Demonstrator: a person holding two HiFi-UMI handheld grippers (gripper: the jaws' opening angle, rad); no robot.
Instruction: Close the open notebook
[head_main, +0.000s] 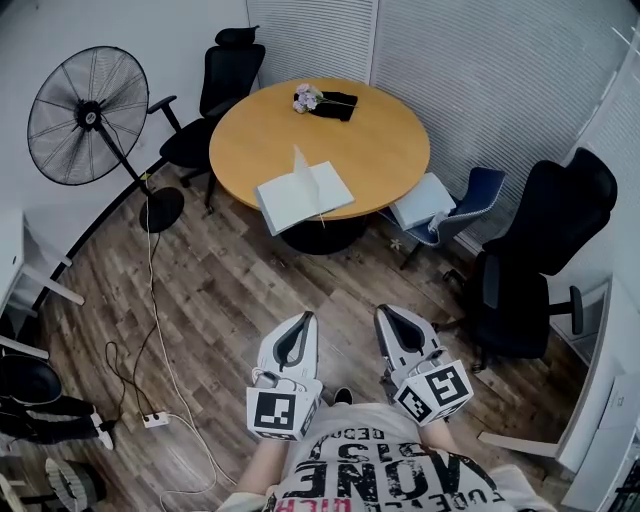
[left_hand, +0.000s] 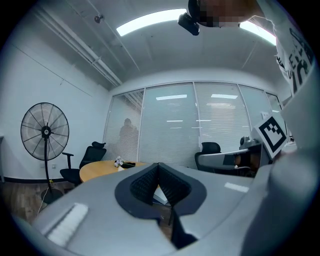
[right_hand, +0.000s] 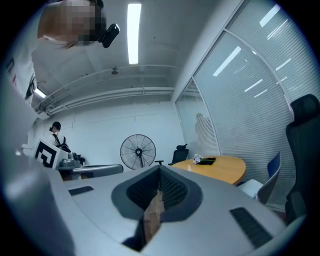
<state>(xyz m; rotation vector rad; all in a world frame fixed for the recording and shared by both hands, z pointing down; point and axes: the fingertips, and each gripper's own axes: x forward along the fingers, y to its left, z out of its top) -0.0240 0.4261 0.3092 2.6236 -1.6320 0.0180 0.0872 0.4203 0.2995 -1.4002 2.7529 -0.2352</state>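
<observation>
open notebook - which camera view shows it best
Head view: the open notebook lies whole on the round table, one page standing up. The left gripper view shows at most a pale sliver behind its claw; the right gripper view shows none.

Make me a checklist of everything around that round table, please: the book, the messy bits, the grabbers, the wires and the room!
Surface: round wooden table, mostly bare.
Job's things: notebook lies open near the table's near edge, one page standing up.
Clutter: small flowers and a black item at the far edge.
Grippers: left gripper and right gripper both shut, holding nothing, over the floor short of the table.
Cables: white cable trails across the floor to a power strip.
Surroundings: standing fan, black chair beside it, bigger black chair, blue chair, wood floor.
</observation>
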